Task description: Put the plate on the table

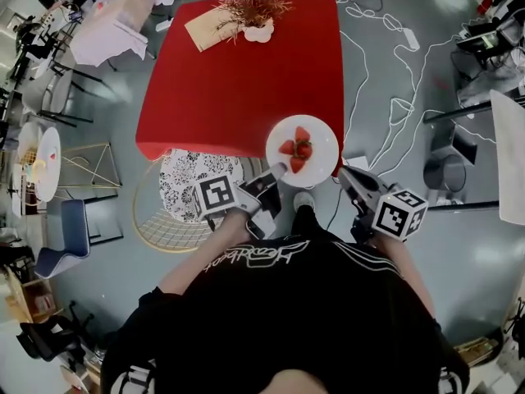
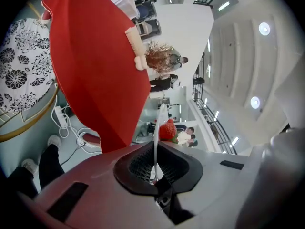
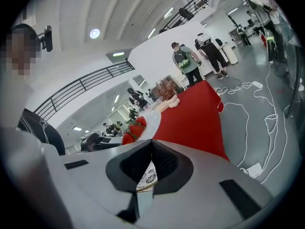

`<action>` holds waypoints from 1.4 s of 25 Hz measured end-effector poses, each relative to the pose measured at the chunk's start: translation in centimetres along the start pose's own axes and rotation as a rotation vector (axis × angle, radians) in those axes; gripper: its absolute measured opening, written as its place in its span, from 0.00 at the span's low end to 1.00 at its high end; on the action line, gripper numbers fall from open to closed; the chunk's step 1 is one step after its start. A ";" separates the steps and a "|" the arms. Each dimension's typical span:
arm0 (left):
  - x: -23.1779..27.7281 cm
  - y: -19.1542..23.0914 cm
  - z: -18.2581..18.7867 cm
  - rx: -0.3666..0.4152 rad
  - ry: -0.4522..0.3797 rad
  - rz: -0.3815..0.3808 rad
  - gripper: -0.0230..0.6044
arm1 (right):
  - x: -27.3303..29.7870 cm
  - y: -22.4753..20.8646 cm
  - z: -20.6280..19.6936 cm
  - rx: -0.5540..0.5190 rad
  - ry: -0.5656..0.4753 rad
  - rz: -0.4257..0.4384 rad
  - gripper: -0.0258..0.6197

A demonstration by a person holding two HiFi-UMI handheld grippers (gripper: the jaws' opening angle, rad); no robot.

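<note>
Though the white writing on the black shirt (image 1: 250, 256) is too curly to read, the plate (image 1: 321, 136) is plain to see: round, flat, face up w/ strawberries (image 1: 296, 149), over the red table's (image 1: 238, 80) near edge; left gripper (image 1: 275, 172) pinches its near-left rim. Right gripper (image 1: 344, 175) is just beside the right rim, jaws together, nothing btw them.

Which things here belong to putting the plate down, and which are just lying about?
Job in hand: white plate with strawberries, its rim clamped in the left gripper; red table; right gripper, shut and empty beside the plate.
Lying about: dried plant in a white vase, tan board, floral chair cushion, floor cables.
</note>
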State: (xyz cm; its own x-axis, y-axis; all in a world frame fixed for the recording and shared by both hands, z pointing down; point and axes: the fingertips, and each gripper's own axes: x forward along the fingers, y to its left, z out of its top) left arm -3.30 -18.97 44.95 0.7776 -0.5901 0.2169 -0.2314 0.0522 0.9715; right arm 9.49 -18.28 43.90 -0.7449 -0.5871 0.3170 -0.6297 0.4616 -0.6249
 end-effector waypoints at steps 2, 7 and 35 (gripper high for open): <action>1.2 0.0 0.9 -0.003 0.005 -0.002 0.06 | 0.8 -1.1 0.7 0.007 0.008 -0.003 0.05; 2.7 0.6 2.4 -0.009 0.003 0.020 0.06 | 2.1 -3.0 1.4 0.032 0.026 -0.004 0.05; 10.3 2.3 12.5 -0.077 -0.100 0.020 0.06 | 6.8 -8.6 3.2 0.068 0.091 0.017 0.05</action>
State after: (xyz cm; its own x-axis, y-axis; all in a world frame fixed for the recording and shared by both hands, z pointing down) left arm -3.11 -34.95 48.22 0.7101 -0.6656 0.2296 -0.1977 0.1245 0.9723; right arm 10.60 -28.34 49.18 -0.7744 -0.5153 0.3672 -0.6024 0.4228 -0.6770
